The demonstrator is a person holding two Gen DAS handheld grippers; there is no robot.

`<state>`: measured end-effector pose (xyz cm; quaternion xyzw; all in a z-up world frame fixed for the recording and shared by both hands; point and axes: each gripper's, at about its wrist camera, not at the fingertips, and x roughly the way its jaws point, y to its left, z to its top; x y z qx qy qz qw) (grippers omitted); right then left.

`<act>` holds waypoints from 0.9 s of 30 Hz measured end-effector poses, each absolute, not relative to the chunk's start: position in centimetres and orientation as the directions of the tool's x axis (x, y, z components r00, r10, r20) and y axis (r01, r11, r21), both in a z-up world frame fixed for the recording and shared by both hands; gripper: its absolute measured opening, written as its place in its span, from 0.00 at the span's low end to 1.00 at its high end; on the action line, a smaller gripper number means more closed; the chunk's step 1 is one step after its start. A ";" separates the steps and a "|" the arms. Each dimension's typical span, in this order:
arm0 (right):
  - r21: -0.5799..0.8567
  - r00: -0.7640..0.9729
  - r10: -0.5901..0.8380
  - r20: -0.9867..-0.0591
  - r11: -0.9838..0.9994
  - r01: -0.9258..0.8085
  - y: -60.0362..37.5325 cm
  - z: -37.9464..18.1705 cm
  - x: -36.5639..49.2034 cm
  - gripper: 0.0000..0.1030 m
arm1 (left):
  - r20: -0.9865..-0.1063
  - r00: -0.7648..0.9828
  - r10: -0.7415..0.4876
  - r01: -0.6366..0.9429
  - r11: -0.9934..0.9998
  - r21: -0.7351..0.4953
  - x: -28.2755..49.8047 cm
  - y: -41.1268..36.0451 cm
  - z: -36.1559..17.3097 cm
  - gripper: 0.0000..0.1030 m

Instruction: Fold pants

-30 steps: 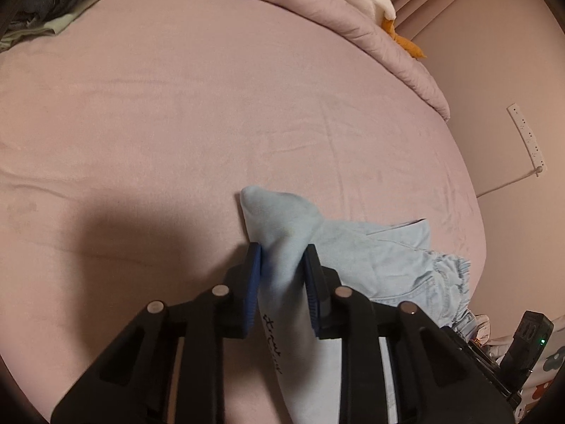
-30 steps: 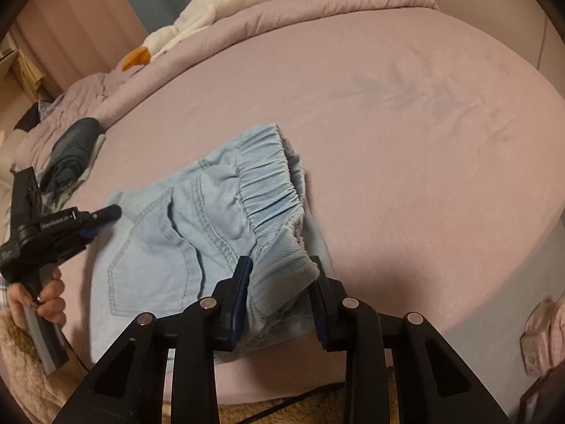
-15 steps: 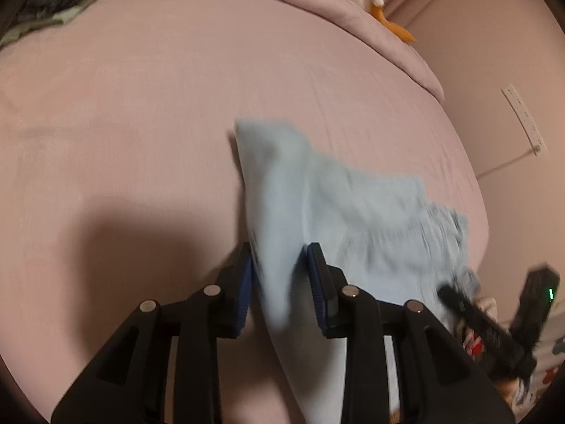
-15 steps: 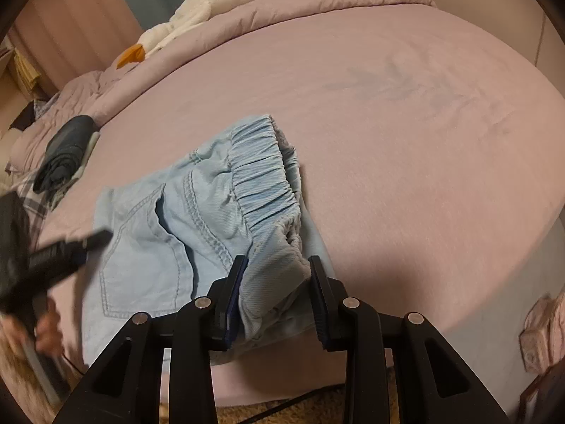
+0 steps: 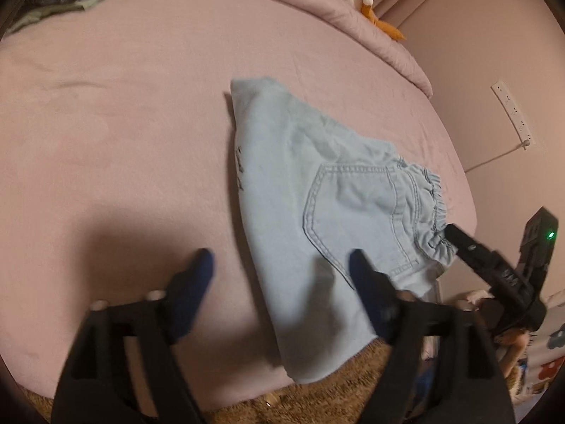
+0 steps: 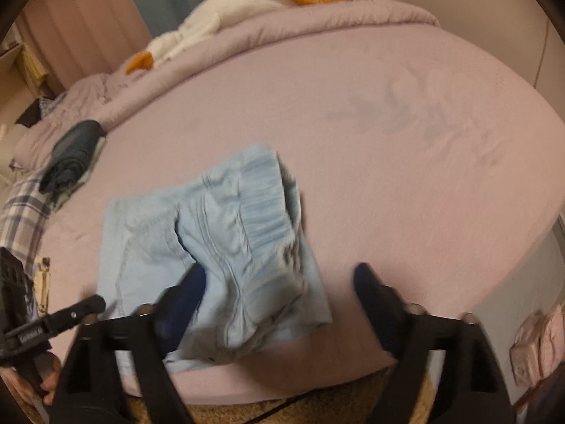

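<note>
Left wrist view: the left gripper (image 5: 280,258), jaws opening and released, hovers over the folded pale-blue denim pants (image 5: 328,212) lying at the near edge of the pink-sheeted bed (image 5: 141,106).

Right wrist view: the right gripper (image 6: 279,275), jaws likewise opening, frees the elastic waistband (image 6: 261,208). The release step appears in hand; the next move calls for regrasping or smoothing.

The left tool (image 5: 280,259) points steeply downward, its jaws opening and spread wide, the blue pads (image 5: 203,265) pressing on nothing. The right tool (image 6: 279,275) tilts down at much the same angle, jaws likewise opening wide and gripping nothing. A hand (image 6: 49,378) shows at the left tool's black handle, fingers wrapped round it.
</note>
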<state>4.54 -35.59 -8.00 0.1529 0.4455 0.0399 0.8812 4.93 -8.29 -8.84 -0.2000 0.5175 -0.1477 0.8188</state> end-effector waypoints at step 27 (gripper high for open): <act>0.381 0.533 0.387 -0.753 0.916 -0.128 -29.2 -8.4 6.7 0.37 | -0.759 0.473 -0.447 0.091 0.882 -0.463 6.0 -9.6 -6.7 0.13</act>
